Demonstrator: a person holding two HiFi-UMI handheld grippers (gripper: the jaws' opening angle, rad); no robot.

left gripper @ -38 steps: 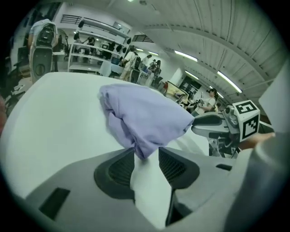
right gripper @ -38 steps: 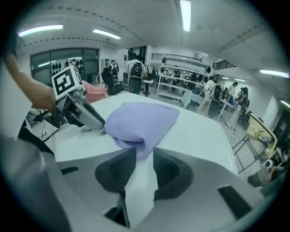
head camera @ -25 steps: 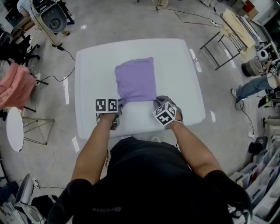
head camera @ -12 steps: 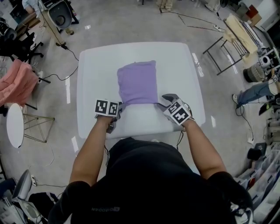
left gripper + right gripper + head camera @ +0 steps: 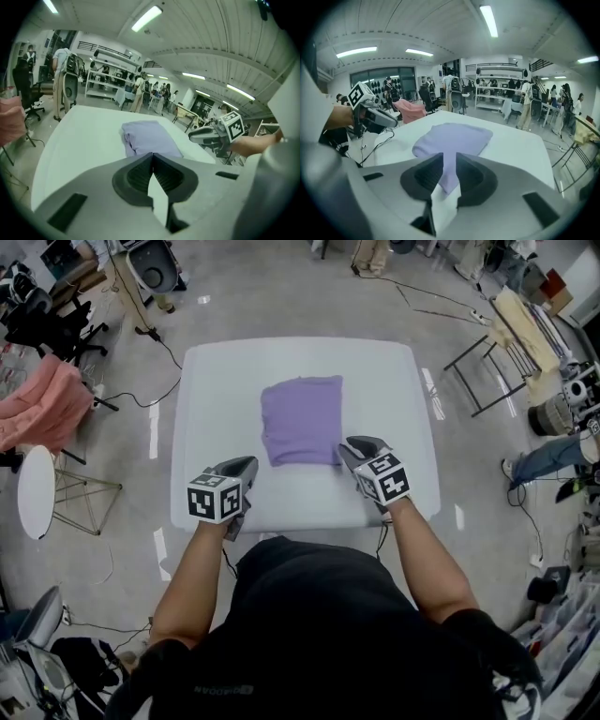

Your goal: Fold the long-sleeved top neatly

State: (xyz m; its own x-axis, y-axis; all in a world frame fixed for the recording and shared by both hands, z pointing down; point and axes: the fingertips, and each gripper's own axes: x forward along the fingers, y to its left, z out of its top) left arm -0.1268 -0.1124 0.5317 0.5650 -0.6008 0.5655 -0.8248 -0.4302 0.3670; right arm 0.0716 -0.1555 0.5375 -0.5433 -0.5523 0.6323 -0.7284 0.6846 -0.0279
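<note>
The purple long-sleeved top (image 5: 302, 420) lies folded in a compact rectangle in the middle of the white table (image 5: 216, 381). My left gripper (image 5: 251, 465) hovers off its near left corner, shut and empty, clear of the cloth. My right gripper (image 5: 349, 448) hangs by the near right corner; its jaws stand a little apart, have just been closing, and hold nothing. In the left gripper view the top (image 5: 150, 136) lies beyond the shut left gripper (image 5: 152, 157). In the right gripper view the top (image 5: 454, 138) shows through the gap of the right gripper (image 5: 449, 157).
A pink cloth (image 5: 42, 413) hangs on a rack left of the table, beside a round white side table (image 5: 36, 491). A metal folding frame (image 5: 487, 352) stands at the right. Cables run over the floor and people stand further off.
Both grippers have left the top's near corners and risen back toward the person. The left gripper has swung outward to the left. The top now lies free.
</note>
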